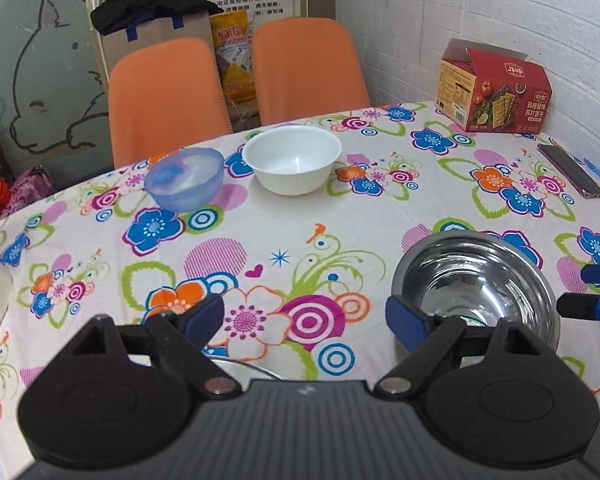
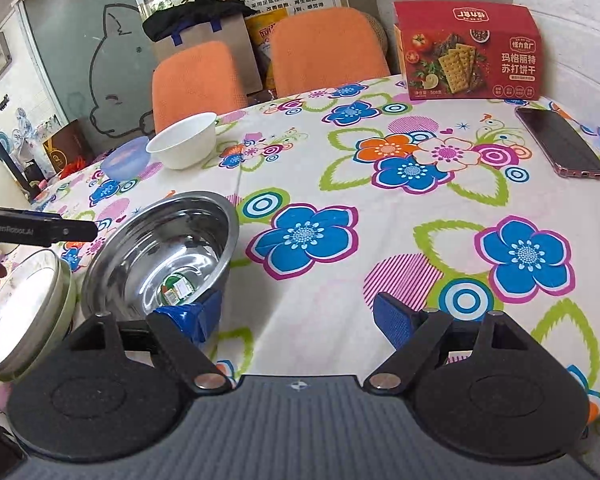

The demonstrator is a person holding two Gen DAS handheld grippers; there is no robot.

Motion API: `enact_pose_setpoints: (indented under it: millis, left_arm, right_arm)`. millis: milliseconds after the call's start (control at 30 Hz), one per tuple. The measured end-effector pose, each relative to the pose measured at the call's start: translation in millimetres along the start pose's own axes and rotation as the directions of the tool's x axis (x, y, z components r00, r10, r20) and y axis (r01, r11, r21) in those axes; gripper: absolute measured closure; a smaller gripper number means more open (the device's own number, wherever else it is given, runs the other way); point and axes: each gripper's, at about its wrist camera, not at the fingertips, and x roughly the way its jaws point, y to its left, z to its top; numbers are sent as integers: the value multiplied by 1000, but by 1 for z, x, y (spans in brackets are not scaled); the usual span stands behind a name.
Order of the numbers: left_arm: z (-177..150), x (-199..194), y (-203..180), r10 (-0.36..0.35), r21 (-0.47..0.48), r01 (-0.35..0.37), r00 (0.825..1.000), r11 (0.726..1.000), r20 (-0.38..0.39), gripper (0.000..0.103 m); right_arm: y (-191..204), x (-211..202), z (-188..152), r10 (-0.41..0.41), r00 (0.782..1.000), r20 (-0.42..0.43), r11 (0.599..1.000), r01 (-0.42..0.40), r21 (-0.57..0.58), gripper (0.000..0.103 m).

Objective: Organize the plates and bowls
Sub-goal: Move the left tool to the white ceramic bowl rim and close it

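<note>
A steel bowl [image 1: 476, 284] [image 2: 160, 256] stands on the flowered table near the front. A white bowl [image 1: 292, 158] [image 2: 182, 140] and a translucent blue bowl [image 1: 184, 178] [image 2: 124, 158] sit side by side at the far edge. A green-rimmed bowl with a white inside [image 2: 24, 316] stands left of the steel bowl. My left gripper [image 1: 304, 320] is open and empty, its right finger next to the steel bowl's rim. My right gripper [image 2: 296, 314] is open and empty, its left finger against the steel bowl's near side.
A red cracker box [image 1: 496, 92] [image 2: 468, 52] stands at the far right by the wall. A phone [image 1: 570, 170] [image 2: 560, 142] lies right of centre. Two orange chairs [image 1: 164, 100] [image 2: 328, 48] stand behind the table. The other gripper's fingers [image 1: 596, 300] show at the right edge.
</note>
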Motion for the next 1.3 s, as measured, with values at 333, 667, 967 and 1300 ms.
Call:
enact_pose_setpoints:
  millis: [333, 667, 967, 1300]
  left_arm:
    - [18, -13, 29, 53, 28, -55, 997, 998, 57, 10]
    - [101, 25, 73, 126, 37, -129, 989, 991, 74, 9]
    - [170, 123, 95, -10, 82, 7, 999, 997, 32, 8]
    - [180, 223, 69, -133, 257, 166, 981, 952, -140, 8]
  right_arm:
    - [80, 4, 64, 99, 995, 34, 960, -86, -265, 33]
    - [126, 31, 179, 139, 988, 63, 874, -93, -477, 33]
    - [107, 102, 237, 185, 979, 82, 897, -134, -421, 32]
    - [91, 195, 174, 135, 980, -144, 827, -192, -528, 32]
